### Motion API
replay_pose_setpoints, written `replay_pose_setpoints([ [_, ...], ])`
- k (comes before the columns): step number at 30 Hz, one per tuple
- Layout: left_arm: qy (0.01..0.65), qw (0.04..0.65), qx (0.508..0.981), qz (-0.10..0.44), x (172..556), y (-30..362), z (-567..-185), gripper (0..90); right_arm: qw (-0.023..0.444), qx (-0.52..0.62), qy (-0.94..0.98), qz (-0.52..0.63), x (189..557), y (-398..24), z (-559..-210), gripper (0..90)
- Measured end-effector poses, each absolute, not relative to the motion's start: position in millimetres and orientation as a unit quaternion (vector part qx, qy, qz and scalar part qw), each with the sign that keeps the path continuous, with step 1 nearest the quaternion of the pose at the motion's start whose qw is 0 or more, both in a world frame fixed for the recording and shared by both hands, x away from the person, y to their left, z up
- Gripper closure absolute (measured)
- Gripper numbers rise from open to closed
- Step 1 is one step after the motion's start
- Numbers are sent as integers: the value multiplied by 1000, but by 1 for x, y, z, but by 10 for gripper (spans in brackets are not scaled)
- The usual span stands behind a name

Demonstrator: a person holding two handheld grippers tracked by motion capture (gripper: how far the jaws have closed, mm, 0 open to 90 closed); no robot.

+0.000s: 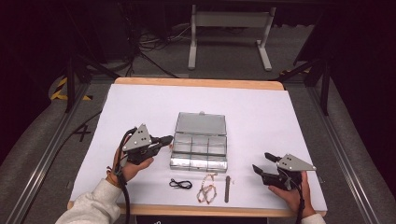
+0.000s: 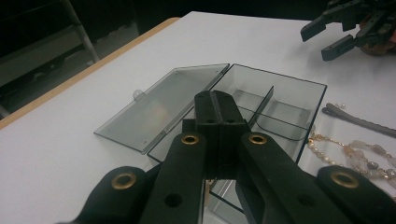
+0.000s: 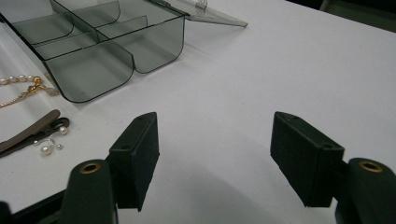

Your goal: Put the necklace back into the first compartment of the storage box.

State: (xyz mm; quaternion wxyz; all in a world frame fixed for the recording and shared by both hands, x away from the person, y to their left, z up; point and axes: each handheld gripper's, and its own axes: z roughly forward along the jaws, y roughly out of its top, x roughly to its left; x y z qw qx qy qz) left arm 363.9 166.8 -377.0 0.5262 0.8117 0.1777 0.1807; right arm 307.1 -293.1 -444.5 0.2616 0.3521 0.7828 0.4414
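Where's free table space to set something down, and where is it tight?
Free: the white table behind and left of the open clear box, and the stretch between box and right gripper. Tight: front edge, where black cord, necklace and hair clip lie.

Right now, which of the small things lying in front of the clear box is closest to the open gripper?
The dark hair clip. It lies rightmost in the row, past the pearl necklace and the black loop, nearest the right gripper.
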Motion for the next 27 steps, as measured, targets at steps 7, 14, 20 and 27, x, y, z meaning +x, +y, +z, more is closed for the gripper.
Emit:
replay_pose_setpoints([
  [7,171,531,810,180,371,160,-373,900,261,352,783,441,308,-293,-445,318],
  [14,162,530,813,178,378,152,-373,900,261,353,782,442,308,-293,-445,310],
  [20,160,534,812,174,384,145,-372,900,262,353,783,440,308,-293,-445,308],
  [27,160,530,816,170,393,137,-375,900,262,353,783,440,308,-293,-445,305],
])
